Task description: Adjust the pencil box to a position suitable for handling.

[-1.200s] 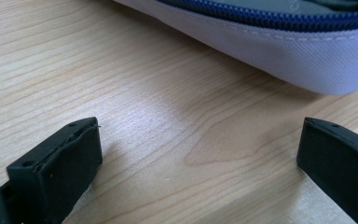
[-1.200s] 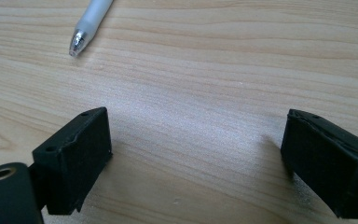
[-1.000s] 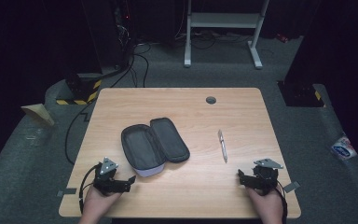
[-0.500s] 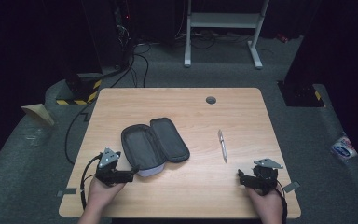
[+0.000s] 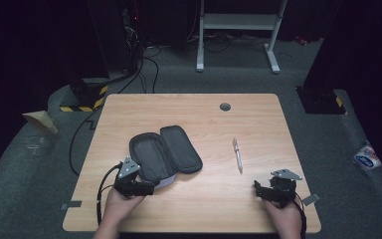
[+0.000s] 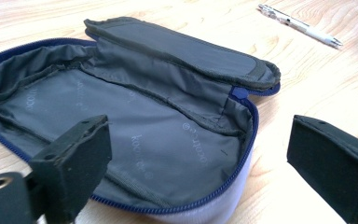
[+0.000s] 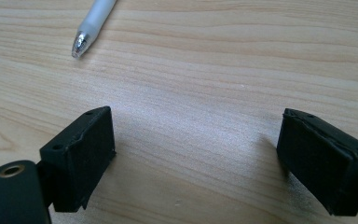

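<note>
Now left gripper (image 5: pixel 146 188) at lower left, jaws wide but just closing slightly, straddling the open pencil case (image 5: pixel 164 155) rim; right gripper (image 5: pixel 258 189) jaws wide, empty, below pen (image 5: pixel 237 155).

A grommet hole (image 5: pixel 225 106) marks the wooden table (image 5: pixel 258 209).

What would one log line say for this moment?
left gripper: open, closing slightly, at open pencil case | right gripper: open, empty | pen: on table
</note>
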{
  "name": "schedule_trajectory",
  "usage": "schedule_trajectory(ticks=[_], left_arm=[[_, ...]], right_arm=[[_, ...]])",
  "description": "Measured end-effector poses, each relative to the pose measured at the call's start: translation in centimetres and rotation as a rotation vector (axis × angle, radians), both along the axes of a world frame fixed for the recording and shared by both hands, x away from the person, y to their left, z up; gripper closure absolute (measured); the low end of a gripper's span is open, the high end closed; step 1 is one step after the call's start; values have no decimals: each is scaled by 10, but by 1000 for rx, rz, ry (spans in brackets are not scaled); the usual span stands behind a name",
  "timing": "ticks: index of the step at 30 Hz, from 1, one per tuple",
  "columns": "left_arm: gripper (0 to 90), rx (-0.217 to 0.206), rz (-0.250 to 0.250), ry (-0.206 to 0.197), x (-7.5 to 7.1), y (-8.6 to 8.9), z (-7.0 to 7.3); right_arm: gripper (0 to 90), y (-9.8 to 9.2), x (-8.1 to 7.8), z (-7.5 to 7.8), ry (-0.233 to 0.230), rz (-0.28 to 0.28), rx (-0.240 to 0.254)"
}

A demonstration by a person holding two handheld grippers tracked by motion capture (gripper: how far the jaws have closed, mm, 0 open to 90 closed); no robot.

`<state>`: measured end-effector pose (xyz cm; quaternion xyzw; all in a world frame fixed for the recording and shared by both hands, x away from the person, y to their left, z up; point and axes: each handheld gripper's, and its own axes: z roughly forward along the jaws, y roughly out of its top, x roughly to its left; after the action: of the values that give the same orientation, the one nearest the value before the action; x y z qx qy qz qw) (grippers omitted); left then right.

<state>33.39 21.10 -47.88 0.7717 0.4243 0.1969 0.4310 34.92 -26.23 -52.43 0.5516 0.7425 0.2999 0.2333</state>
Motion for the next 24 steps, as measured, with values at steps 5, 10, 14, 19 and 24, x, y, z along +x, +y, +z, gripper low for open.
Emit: schedule_trajectory(ticks=[5,10,14,19,24], left_arm=[[70,90,-33,-25,3,-16,-5],[69,145,-50,-13,1,-19,-11],[69,85,-30,-5,0,-11,-10],[62,105,-17,1,-1,-9,-14],[119,149,-40,17,-7,-10,-19]], right_arm=[[111,0,0,0,-2,2,-2],[115,0,0,0,-3,5,-1],[119,0,0,0,-1,5,2],[122,0,0,0,-3,11,1],[125,1,2,0,-4,15,6]])
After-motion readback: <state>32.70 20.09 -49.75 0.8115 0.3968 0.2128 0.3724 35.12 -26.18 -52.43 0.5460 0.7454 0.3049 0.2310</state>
